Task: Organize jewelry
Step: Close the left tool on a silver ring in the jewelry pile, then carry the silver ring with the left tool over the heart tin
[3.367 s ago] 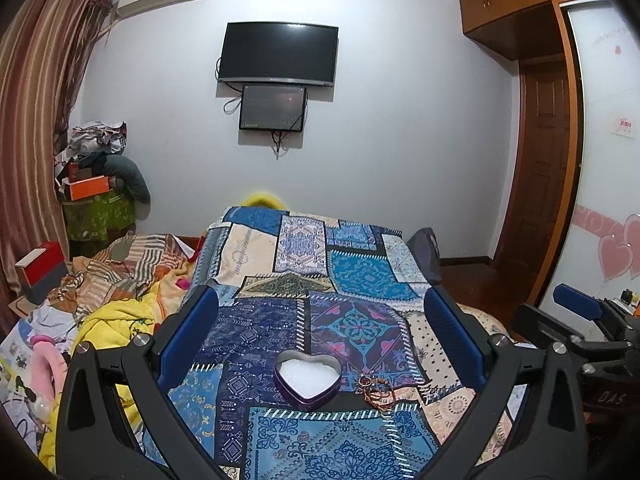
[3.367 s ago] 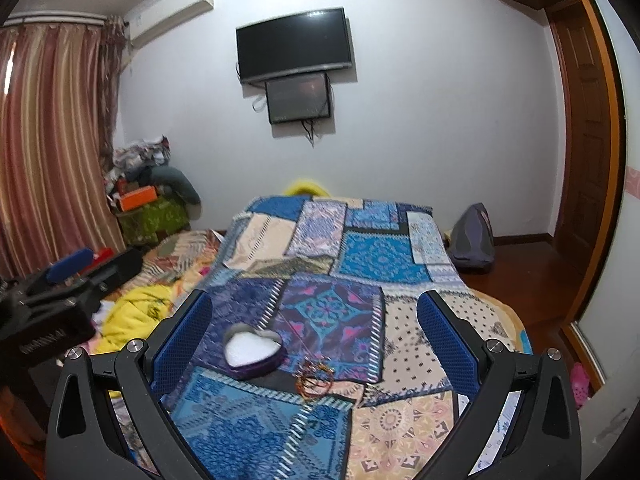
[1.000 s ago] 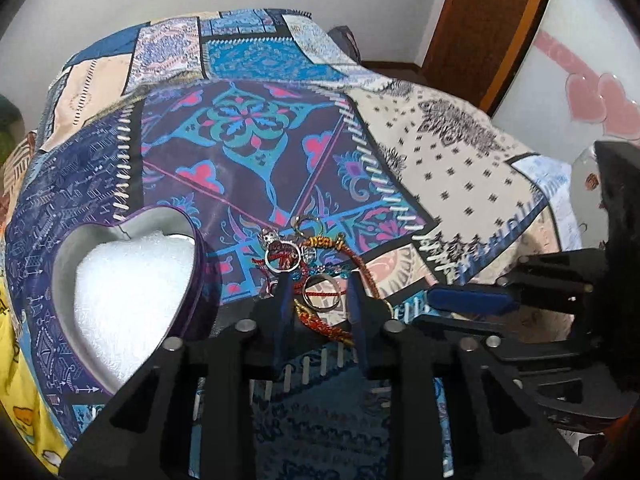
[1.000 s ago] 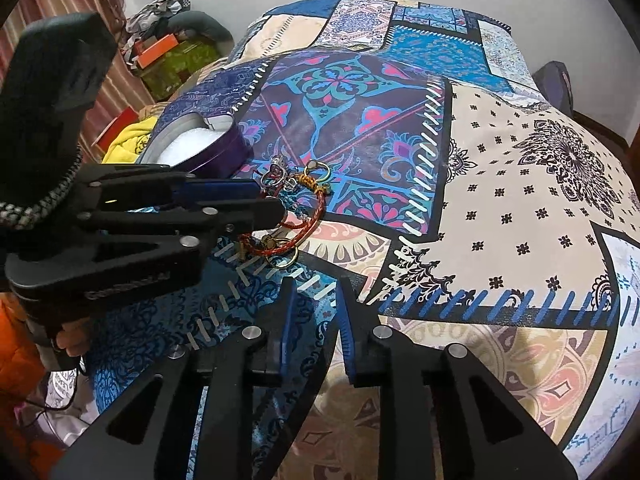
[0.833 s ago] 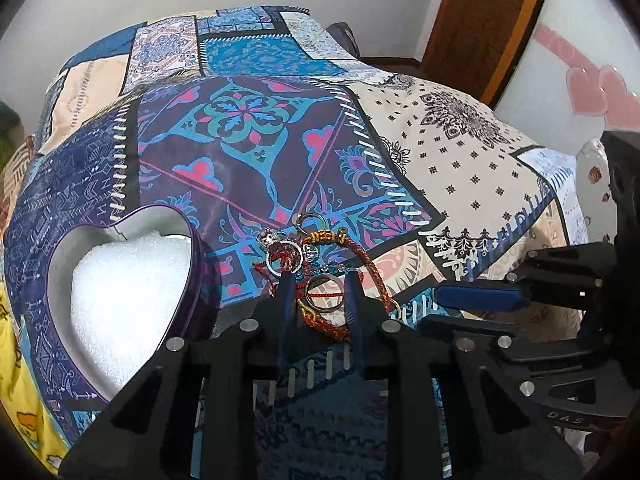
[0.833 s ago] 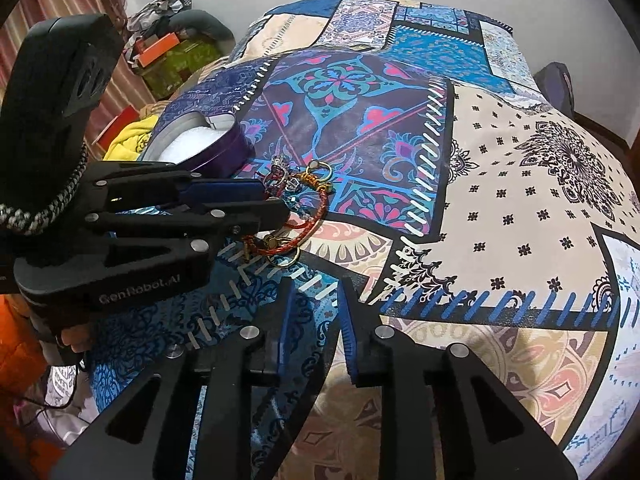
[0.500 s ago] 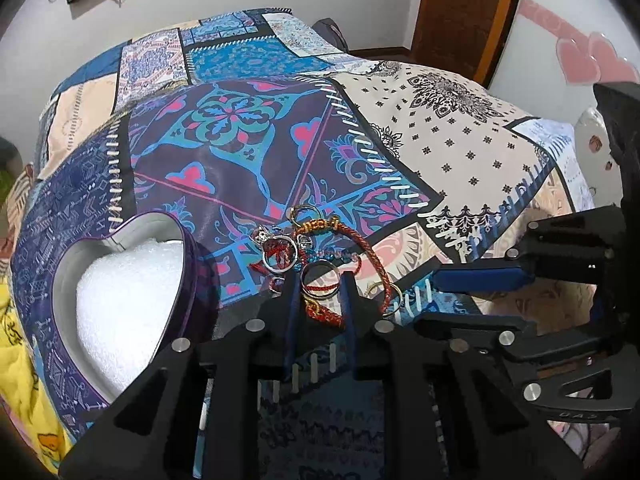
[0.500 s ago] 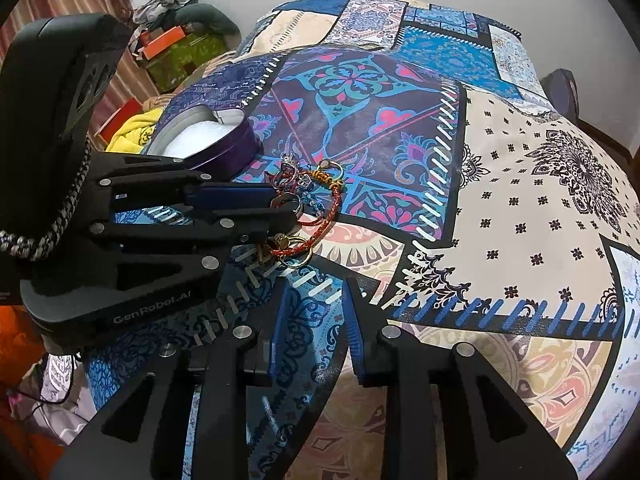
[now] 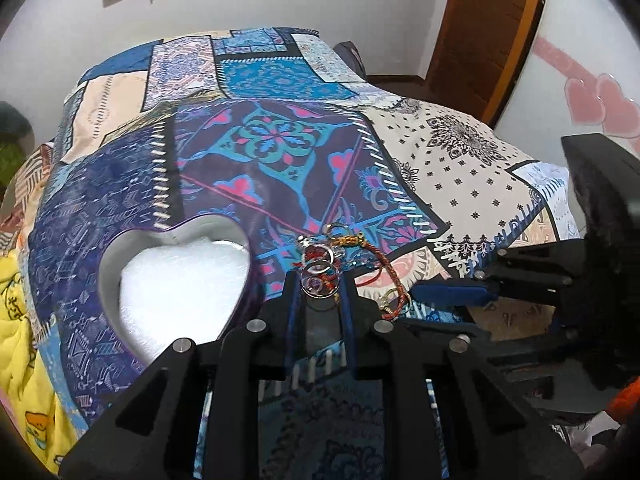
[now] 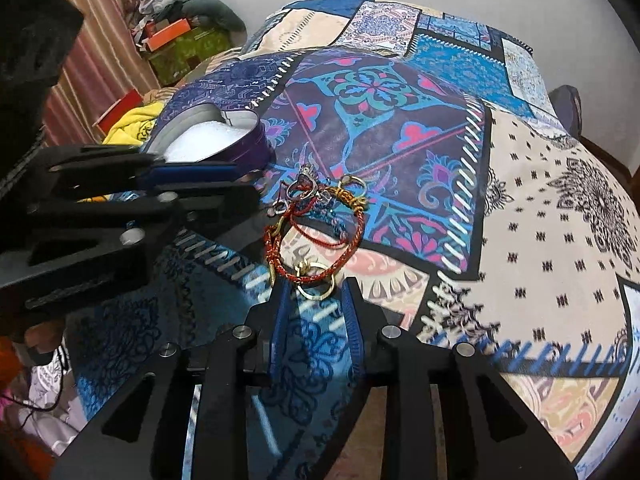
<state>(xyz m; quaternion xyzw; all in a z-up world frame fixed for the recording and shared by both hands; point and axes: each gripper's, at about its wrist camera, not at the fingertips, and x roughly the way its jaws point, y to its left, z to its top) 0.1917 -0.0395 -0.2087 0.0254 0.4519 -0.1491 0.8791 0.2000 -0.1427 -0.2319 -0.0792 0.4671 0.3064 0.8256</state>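
Left wrist | left tool astride silver ring, grip unclear | right tool narrowly apart

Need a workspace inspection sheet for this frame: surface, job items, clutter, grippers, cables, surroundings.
Surface: patchwork bedspread.
Job's things: heart tin, open, white padding inside; tangled jewelry beside it.
Clutter: yellow cloth at the bed's edge; boxes by the curtain.
Grippers: left gripper narrow around a silver ring, grip unclear; right gripper narrow, at a gold ring, not clamped.
Cables: nothing seen.
Surroundings: wooden door, curtain.
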